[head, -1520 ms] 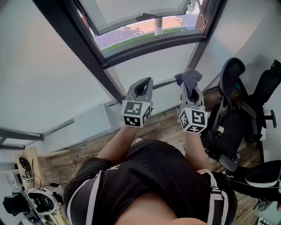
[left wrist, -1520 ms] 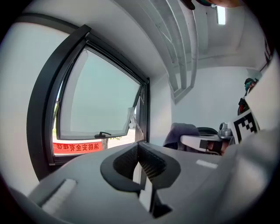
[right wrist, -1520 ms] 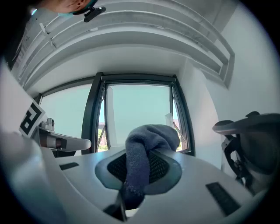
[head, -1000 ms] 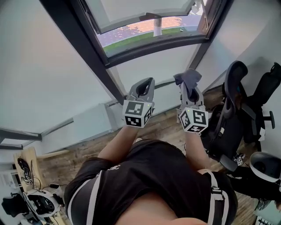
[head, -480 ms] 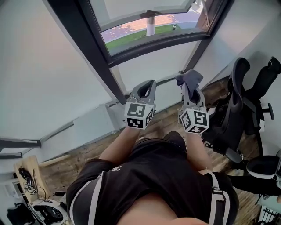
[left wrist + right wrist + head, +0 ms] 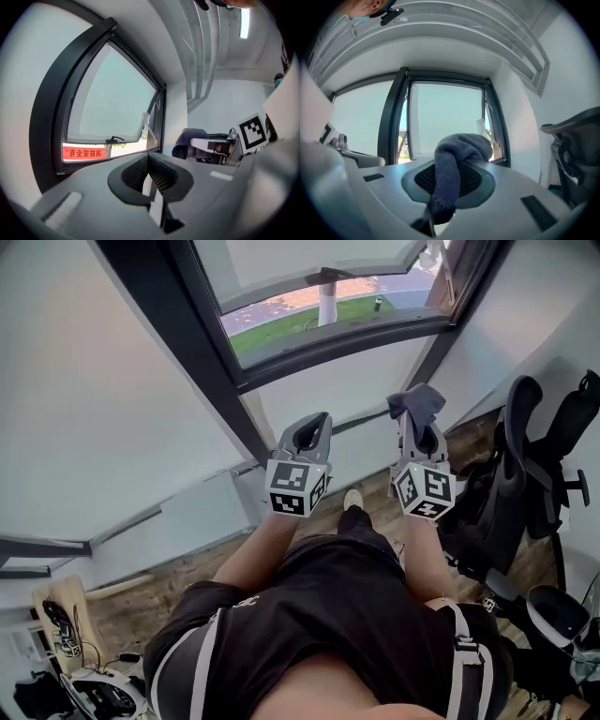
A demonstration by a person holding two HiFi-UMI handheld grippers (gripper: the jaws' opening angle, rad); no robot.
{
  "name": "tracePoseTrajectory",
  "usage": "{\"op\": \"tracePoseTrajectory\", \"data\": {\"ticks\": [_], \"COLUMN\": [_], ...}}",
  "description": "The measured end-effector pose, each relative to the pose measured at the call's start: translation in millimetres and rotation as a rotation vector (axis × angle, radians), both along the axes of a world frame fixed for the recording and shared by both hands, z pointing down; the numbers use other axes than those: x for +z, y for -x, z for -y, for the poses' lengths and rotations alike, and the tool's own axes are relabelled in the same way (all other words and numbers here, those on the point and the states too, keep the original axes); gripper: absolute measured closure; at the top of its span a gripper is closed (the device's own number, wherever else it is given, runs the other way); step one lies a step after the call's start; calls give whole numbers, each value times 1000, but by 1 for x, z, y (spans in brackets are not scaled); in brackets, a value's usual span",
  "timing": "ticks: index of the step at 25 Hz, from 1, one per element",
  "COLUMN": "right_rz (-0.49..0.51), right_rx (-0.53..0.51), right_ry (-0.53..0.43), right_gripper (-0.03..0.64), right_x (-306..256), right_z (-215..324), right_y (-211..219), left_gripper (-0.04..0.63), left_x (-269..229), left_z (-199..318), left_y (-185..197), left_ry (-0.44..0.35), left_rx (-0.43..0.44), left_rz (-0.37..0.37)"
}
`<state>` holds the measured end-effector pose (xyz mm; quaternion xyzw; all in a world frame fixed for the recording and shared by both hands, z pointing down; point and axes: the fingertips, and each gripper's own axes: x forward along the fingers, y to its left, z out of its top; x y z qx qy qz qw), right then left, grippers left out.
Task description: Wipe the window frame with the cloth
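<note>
The grey cloth (image 6: pixel 418 401) sticks up out of my right gripper (image 6: pixel 419 425), which is shut on it. In the right gripper view the cloth (image 6: pixel 452 164) drapes over the jaws and hides the fingertips. My left gripper (image 6: pixel 311 426) is held level beside it, shut and empty (image 6: pixel 149 174). The black window frame (image 6: pixel 342 337) runs above and ahead of both grippers, apart from them, with its lower sash tilted open. The right gripper view looks straight at the frame (image 6: pixel 393 123). In the left gripper view the frame (image 6: pixel 44 136) is at the left and the cloth (image 6: pixel 186 142) at the right.
Black office chairs (image 6: pixel 530 474) stand close on the right. A white wall panel (image 6: pixel 202 509) sits below the window. Wooden floor (image 6: pixel 131 596) lies underneath, with cables and devices (image 6: pixel 66 638) at the bottom left. The person's shoe (image 6: pixel 352 500) shows between the arms.
The person has stepped closer to the window, a foot now showing. Both grippers have drifted slightly right, the right one a little higher. The cloth stays gripped.
</note>
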<state>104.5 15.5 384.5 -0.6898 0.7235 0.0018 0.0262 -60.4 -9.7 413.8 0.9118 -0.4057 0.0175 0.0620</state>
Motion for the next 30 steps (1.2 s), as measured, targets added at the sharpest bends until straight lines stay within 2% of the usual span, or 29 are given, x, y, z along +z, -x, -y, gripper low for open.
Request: {"op": "tracePoseTrajectory", "data": {"ticks": [10, 21, 25, 30], "right_rz": [31, 36, 52, 40], "right_rx": [22, 70, 111, 200], "right_ry": [8, 34, 68, 129], "right_gripper": [555, 555, 554, 552], "right_x": [7, 12, 26, 46], "right_z": [96, 196, 233, 271], "right_y": [-67, -158, -190, -231], "left_gripper": [589, 589, 589, 589], "left_x": [3, -3, -1, 0], "left_z": [85, 166, 190, 210], "left_y": [-36, -117, -134, -137], "left_ry": [40, 40, 45, 50], "left_rx": [-60, -35, -43, -72], "left_rz": [20, 61, 78, 80]}}
